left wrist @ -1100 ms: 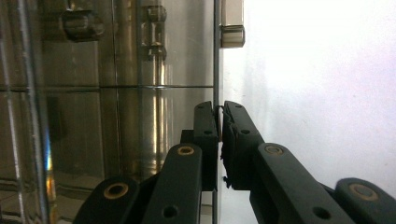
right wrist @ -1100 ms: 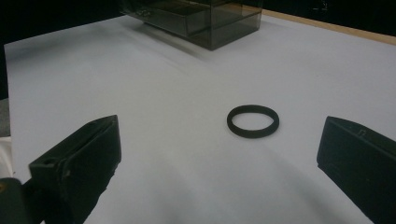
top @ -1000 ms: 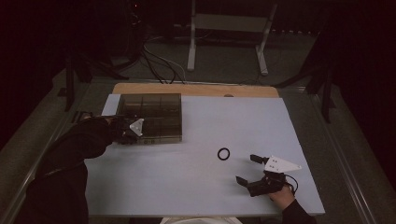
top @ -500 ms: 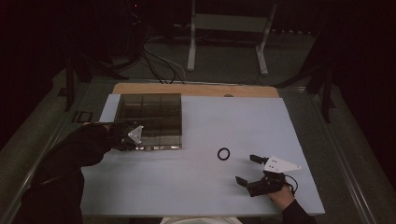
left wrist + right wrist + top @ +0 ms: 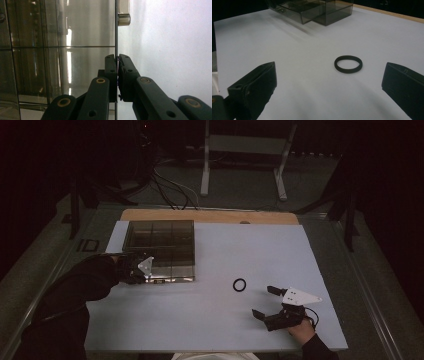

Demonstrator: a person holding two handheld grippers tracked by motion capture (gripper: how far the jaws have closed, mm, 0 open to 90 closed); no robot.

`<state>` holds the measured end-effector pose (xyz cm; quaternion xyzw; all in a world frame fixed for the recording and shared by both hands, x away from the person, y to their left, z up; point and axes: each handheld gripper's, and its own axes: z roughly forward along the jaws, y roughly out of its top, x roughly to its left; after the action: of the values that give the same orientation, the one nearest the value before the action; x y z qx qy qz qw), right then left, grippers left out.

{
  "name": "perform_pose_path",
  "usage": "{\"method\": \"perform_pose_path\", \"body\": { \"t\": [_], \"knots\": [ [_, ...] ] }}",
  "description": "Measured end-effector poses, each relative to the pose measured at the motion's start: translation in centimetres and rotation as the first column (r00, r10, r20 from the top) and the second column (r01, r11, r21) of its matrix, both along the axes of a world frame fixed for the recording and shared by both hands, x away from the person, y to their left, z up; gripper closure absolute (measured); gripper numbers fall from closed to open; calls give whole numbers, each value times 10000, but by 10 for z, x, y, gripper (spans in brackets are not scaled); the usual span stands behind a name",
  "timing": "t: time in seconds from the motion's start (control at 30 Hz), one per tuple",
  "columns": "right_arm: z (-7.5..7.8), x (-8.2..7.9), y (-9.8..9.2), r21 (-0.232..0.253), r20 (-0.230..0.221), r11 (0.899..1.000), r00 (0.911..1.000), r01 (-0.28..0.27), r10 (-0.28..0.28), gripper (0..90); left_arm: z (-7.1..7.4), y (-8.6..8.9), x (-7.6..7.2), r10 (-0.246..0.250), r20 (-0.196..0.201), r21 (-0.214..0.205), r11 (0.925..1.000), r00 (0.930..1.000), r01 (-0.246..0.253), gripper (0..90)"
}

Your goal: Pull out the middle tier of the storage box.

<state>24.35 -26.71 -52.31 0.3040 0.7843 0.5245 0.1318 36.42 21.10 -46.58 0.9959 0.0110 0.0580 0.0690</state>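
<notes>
White tabletop (image 5: 210, 320): left gripper (image 5: 117, 58) seemingly pinches the smoky box's (image 5: 160, 250) thin edge; right gripper (image 5: 329, 85), gaping, faces the black ring (image 5: 348, 64).

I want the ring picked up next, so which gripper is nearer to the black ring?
Right. The right gripper sits open just short of the ring, facing it. The left gripper is farther away, shut on the edge of the clear box.

Your left forearm, in a dark sleeve, comes in from the lower left of the high view and angles up toward the centre left, where your left gripper (image 5: 141, 270) sits with its grey plate facing up. Its jaws are pinched together on a thin edge. Your right hand (image 5: 301, 329) rests at the lower right, the right gripper (image 5: 265, 301) pointing left, jaws spread wide.
</notes>
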Motion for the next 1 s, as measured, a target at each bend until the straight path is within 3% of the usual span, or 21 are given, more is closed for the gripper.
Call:
{"method": "perform_pose_path", "body": {
  "t": [0.33,0.37,0.43,0.47,0.5,0.6,0.63,0.67,0.7,0.73,0.77,0.8,0.83,0.87,0.9,0.93,0.97,1.0],
  "knots": [
    [0,0,0,5,-4,10000,10000,6,-6,0,-2,3,0,-43,226,-41,10000,9997,44,873],
    [0,0,0,5,-4,10000,10000,6,-6,0,-2,3,0,-43,226,-41,10000,9997,44,834],
    [0,0,0,-17,-7,10000,10000,-2,2,0,0,5,0,238,269,-195,9995,9994,-232,794],
    [0,0,0,-23,2,10000,10000,-9,9,0,2,7,1,742,337,-225,9970,9967,-734,757],
    [0,0,0,-23,2,10000,10000,-9,9,0,2,7,1,742,337,-225,9970,9967,-734,740],
    [0,0,0,-46,-2,10000,10000,-9,9,0,7,11,-1,1314,304,-870,9879,9909,-1284,704],
    [0,0,0,-46,-2,10000,10000,-9,9,0,7,11,-1,1314,304,-870,9879,9909,-1284,694],
    [0,0,0,-76,0,10000,10000,5,-5,0,10,12,-2,1577,240,-1387,9785,9872,-1529,683],
    [0,0,0,-76,0,10000,10000,5,-5,0,10,12,-2,1577,240,-1387,9785,9872,-1529,679],
    [-1,0,0,-78,32,10000,10000,-8,9,0,12,13,-2,1788,254,-1751,9695,9836,-1717,651],
    [-1,0,0,-78,32,10000,10000,-8,9,0,12,13,-2,1788,254,-1751,9695,9836,-1717,647],
    [-1,0,0,-93,34,10000,10000,0,1,0,14,15,-2,2031,211,-2180,9565,9789,-1937,638],
    [-1,0,0,-93,34,10000,10000,0,1,0,14,15,-2,2031,211,-2180,9565,9789,-1937,626],
    [-1,0,0,-96,39,10000,10000,2,-2,0,17,17,-2,2284,67,-2651,9391,9735,-2185,619],
    [-1,0,0,-96,39,10000,10000,2,-2,0,17,17,-2,2284,67,-2651,9391,9735,-2185,616],
    [-1,0,0,-96,35,10000,10000,7,-7,0,21,19,-1,2591,-12,-3047,9198,9659,-2471,603],
    [-1,0,0,-96,35,10000,10000,7,-7,0,21,19,-1,2591,-12,-3047,9198,9659,-2471,602],
    [-1,0,0,-97,32,10000,10000,5,-5,0,25,21,-1,3105,-66,-3329,8957,9506,-2949,597]
  ]
}}
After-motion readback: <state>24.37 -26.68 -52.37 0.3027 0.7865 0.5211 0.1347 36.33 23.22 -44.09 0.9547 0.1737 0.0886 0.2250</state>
